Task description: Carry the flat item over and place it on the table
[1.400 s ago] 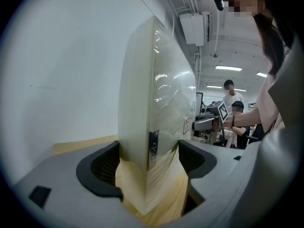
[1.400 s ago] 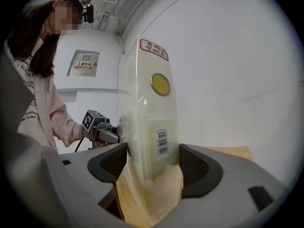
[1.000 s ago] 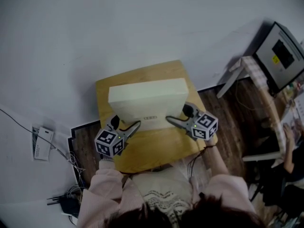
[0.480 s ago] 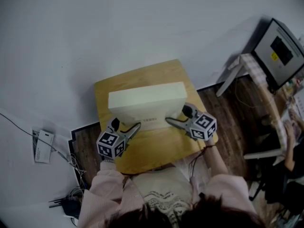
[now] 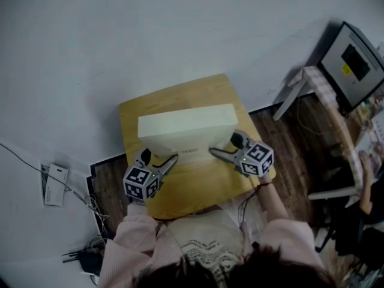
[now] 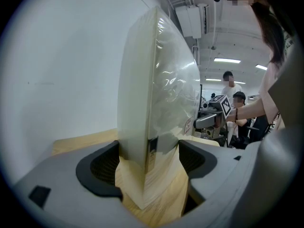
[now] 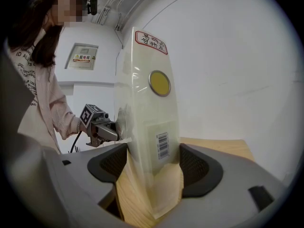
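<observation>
Head view: flat box (image 5: 186, 122) stands on its long edge on the wooden bench (image 5: 198, 188), apparently resting there. The left hand-held gripper (image 5: 170, 159) and right hand-held gripper (image 5: 215, 152) each clamp a lower end of it. Carry judged done. Left to do: release and withdraw, perhaps lay it flat.

A: What's behind it all?
B: A plain white wall (image 5: 150, 29), with dark wooden floor (image 5: 300, 131) at its foot.
A: Furniture?
B: A small light-wood tabletop (image 5: 198, 188) against the wall, and a dark screen (image 5: 354, 65) off right.
A: Light?
B: Long ceiling lamps (image 6: 227, 60), lit.
</observation>
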A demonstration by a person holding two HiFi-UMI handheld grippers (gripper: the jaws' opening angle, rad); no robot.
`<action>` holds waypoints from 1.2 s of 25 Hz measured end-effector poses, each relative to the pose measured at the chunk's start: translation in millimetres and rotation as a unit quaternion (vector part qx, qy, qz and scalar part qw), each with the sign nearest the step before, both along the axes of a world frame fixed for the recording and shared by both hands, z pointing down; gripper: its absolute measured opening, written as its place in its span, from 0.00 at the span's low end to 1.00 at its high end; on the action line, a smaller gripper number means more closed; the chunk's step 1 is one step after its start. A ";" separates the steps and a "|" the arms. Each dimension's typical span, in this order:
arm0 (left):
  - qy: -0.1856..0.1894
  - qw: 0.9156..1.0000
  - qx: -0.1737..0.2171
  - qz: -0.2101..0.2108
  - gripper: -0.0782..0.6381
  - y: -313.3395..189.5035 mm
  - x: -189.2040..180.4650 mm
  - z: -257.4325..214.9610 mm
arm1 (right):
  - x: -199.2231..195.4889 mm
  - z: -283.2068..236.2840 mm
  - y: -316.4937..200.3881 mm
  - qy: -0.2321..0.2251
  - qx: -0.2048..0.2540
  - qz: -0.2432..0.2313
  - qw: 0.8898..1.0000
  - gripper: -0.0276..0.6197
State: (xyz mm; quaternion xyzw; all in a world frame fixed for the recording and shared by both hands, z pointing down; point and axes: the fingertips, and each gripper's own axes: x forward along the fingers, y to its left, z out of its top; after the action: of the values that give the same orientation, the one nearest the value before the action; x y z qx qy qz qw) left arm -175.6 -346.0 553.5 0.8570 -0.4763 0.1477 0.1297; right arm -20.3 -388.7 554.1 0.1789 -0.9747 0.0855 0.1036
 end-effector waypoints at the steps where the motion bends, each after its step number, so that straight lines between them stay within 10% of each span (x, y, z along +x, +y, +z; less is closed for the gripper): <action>1: 0.000 1.000 0.001 -0.001 0.65 0.1 -0.1 0.0 | -0.2 0.0 0.0 0.000 0.000 0.000 1.000 0.58; 30: 0.005 1.000 -0.001 -0.029 0.67 4.9 -5.6 3.2 | 5.5 8.8 -3.4 0.010 -0.033 0.024 0.999 0.66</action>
State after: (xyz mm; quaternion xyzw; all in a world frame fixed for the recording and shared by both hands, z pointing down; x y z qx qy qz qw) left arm -181.2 -341.1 556.8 0.8433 -0.5003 0.1406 0.1374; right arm -14.8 -392.1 562.9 0.1999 -0.9656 0.1179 0.1175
